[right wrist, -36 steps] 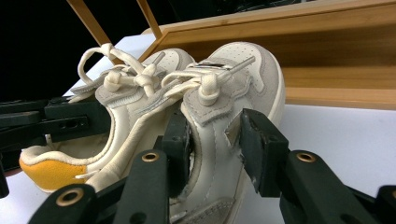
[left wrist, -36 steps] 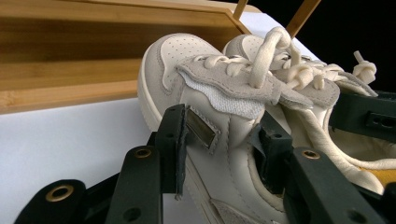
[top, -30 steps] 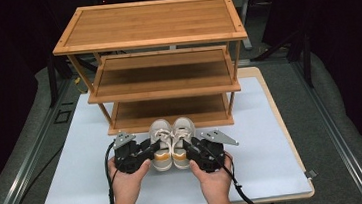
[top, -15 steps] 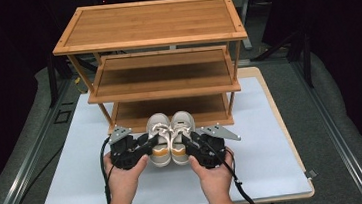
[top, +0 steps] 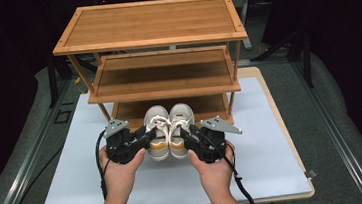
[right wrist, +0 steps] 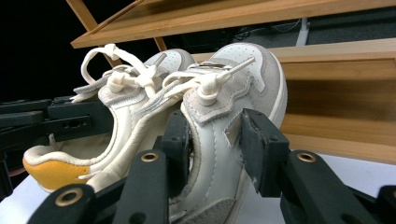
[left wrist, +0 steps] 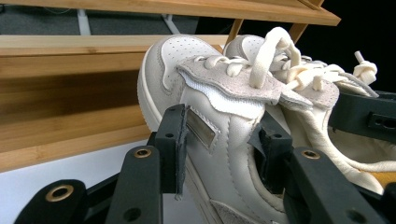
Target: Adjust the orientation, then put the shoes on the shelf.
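Two cream sneakers with white laces and orange heels hang side by side just in front of the wooden shoe rack (top: pixel 151 24), toes toward it. My left gripper (top: pixel 148 135) is shut on the left sneaker (top: pixel 156 129), one jaw outside its side wall and one inside the opening. In the left gripper view the left gripper (left wrist: pixel 223 140) pinches that wall below the toe cap of the left sneaker (left wrist: pixel 187 60). My right gripper (top: pixel 187 133) is shut the same way on the right sneaker (top: pixel 182 124). In the right gripper view the right gripper (right wrist: pixel 217 140) clamps the side of the right sneaker (right wrist: pixel 252 70).
The rack has three tiers; its bottom shelf (top: pixel 169 105) lies right behind the toes. A white mat (top: pixel 275 163) covers the wooden tabletop. Grey padded rails and dark floor surround the table. Cables trail from both grippers toward the near edge.
Both hands have lifted the sneakers off the mat, and they now sit higher and closer to the rack's bottom shelf. The grips look the same.
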A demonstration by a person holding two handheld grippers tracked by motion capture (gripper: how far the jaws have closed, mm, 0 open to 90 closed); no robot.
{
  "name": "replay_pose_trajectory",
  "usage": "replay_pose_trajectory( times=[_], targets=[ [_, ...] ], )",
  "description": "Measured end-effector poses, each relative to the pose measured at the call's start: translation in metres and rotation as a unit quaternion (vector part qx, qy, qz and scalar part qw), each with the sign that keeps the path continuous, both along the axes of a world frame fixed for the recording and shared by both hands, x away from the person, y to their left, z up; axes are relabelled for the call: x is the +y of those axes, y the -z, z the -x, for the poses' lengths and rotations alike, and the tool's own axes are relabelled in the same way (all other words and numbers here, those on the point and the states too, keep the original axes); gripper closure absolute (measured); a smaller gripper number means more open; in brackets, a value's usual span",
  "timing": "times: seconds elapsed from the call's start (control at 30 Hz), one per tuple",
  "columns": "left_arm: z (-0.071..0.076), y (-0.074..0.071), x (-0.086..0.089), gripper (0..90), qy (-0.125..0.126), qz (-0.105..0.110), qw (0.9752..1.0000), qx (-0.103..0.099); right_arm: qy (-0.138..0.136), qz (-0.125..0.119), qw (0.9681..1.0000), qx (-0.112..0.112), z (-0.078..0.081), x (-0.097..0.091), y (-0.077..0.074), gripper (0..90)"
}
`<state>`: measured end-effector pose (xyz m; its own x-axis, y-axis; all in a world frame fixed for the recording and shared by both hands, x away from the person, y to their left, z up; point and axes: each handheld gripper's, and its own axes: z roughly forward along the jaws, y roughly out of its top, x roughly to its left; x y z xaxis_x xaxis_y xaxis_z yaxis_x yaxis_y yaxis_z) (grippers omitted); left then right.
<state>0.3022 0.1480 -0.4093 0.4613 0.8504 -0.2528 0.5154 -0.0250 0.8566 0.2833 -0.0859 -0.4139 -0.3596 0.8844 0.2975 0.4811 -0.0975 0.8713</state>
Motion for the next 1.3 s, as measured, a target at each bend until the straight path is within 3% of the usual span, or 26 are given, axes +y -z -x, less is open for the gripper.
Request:
replay_pose_trajectory(
  times=[0.17, 0.53, 1.3],
  targets=[
    [-0.002, -0.004, 0.000, 60.7, 0.000, 0.002, 1.0000, 0.000, -0.002, 0.001, 1.0000, 0.006, -0.002, -0.001, -0.004, 63.5],
    [-0.005, -0.020, -0.002, 60.8, 0.004, -0.005, 0.9999, -0.010, -0.003, 0.006, 1.0000, -0.004, -0.005, -0.002, -0.018, 63.5],
    [-0.017, -0.045, -0.003, 60.8, 0.006, 0.003, 0.9998, -0.021, -0.004, 0.009, 0.9997, -0.021, -0.015, -0.002, -0.046, 63.4]
  ],
)
